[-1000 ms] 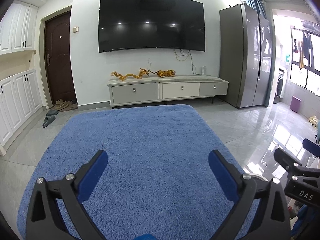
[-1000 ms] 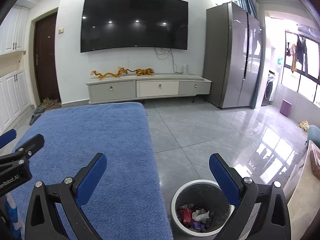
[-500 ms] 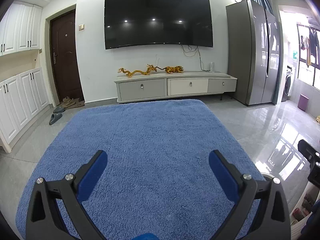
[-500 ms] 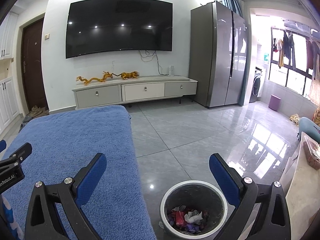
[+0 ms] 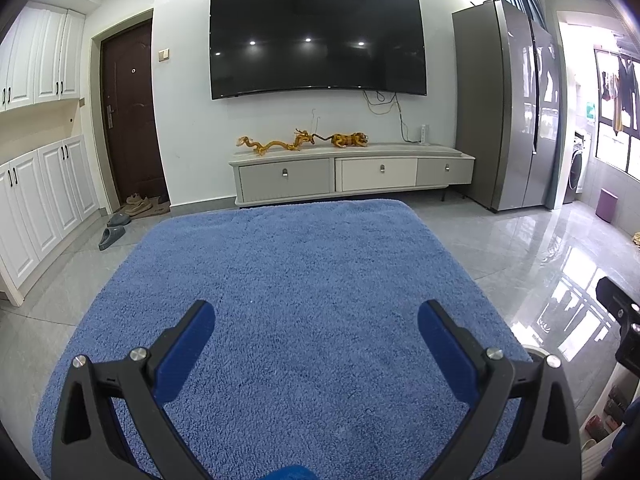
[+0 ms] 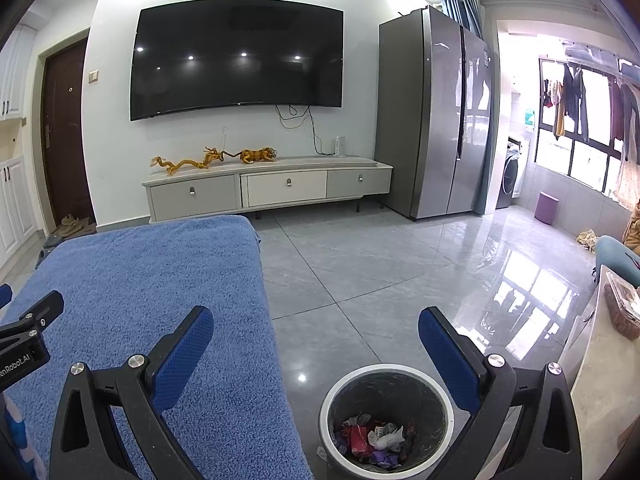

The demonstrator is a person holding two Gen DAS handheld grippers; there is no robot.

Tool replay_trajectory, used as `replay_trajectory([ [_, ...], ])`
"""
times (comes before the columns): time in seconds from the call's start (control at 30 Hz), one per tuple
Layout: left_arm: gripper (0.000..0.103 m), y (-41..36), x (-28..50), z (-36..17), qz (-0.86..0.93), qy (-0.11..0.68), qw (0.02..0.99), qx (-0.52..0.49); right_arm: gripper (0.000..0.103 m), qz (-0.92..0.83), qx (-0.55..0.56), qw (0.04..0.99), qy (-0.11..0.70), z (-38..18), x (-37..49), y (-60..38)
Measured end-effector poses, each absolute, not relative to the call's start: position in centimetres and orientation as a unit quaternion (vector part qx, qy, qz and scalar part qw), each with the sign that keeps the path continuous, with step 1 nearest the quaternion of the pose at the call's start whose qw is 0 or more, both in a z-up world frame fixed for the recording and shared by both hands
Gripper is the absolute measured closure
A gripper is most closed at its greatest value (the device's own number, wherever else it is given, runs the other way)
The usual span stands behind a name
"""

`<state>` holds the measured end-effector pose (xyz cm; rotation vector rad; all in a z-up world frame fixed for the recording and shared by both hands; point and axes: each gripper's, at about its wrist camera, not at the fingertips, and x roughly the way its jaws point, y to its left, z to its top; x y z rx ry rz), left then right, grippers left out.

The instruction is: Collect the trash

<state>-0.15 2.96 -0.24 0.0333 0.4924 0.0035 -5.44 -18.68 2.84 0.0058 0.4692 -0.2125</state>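
A round bin [image 6: 338, 392] with a white rim stands on the grey tile floor beside the blue towel-covered surface [image 6: 132, 280]. Crumpled wrappers [image 6: 374, 438] in red, white and purple lie inside it. My right gripper [image 6: 316, 330] hangs open above and a little behind the bin, nothing between its blue pads. My left gripper [image 5: 316, 324] is open over the blue surface [image 5: 312, 280], also empty. No loose trash shows on the blue surface. The right gripper's edge [image 5: 618, 320] shows at the right of the left wrist view.
A low TV cabinet [image 6: 268, 192] with gold figurines stands at the far wall under a large TV [image 6: 236, 60]. A tall grey fridge [image 6: 436, 120] is to the right. A pale counter [image 6: 600, 360] with a packet lies at the right edge. Slippers [image 5: 112, 236] lie by the door.
Both grippers tilted upward a little and shifted, so the room sits lower in view. The bin stays under the right gripper. Jaws stayed open throughout.
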Motion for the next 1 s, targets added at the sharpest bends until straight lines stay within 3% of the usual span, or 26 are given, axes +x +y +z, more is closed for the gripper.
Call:
replay_trajectory([
  [1.0, 0.001, 2.42, -0.35, -0.39, -0.009, 0.241, 0.970, 0.028, 0.000, -0.119, 0.008, 0.968, 0.221, 3.07, -5.45, -19.43],
])
